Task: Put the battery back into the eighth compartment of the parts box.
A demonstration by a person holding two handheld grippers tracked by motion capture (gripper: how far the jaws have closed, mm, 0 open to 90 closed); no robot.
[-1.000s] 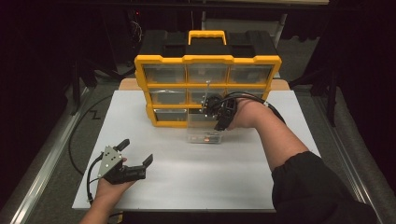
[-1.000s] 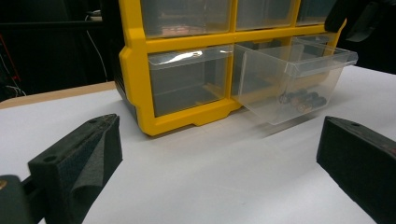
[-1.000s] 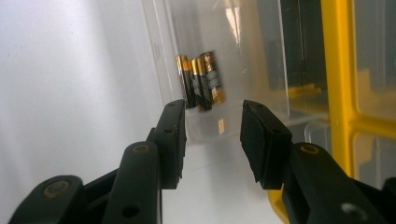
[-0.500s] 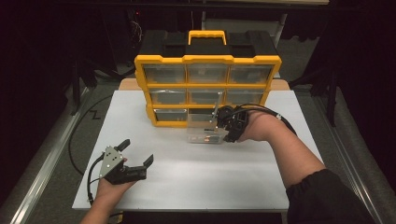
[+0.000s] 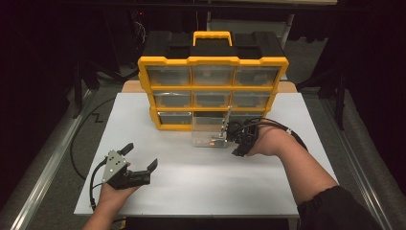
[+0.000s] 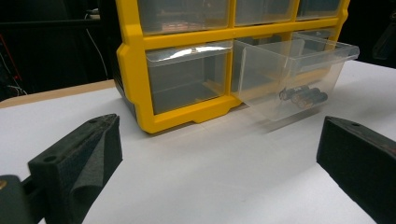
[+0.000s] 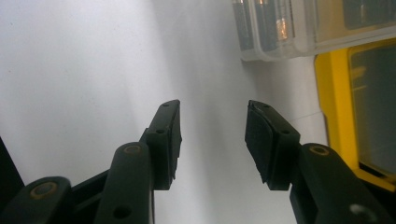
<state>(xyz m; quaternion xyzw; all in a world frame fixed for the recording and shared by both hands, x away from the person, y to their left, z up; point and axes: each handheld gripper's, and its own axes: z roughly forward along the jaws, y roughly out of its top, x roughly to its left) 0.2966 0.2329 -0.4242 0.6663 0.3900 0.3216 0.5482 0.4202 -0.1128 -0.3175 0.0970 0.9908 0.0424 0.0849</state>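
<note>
White table bearing yellow drawer cabinet | clear drawer pulled out of bottom row, resting on table, likely to reach the batteries inside | right gripper just beside drawer, jaws apart and just opening, nothing between | left gripper idle, jaws spread, empty

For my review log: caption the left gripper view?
Clear drawer holding batteries, pulled out of yellow organizer.
</note>
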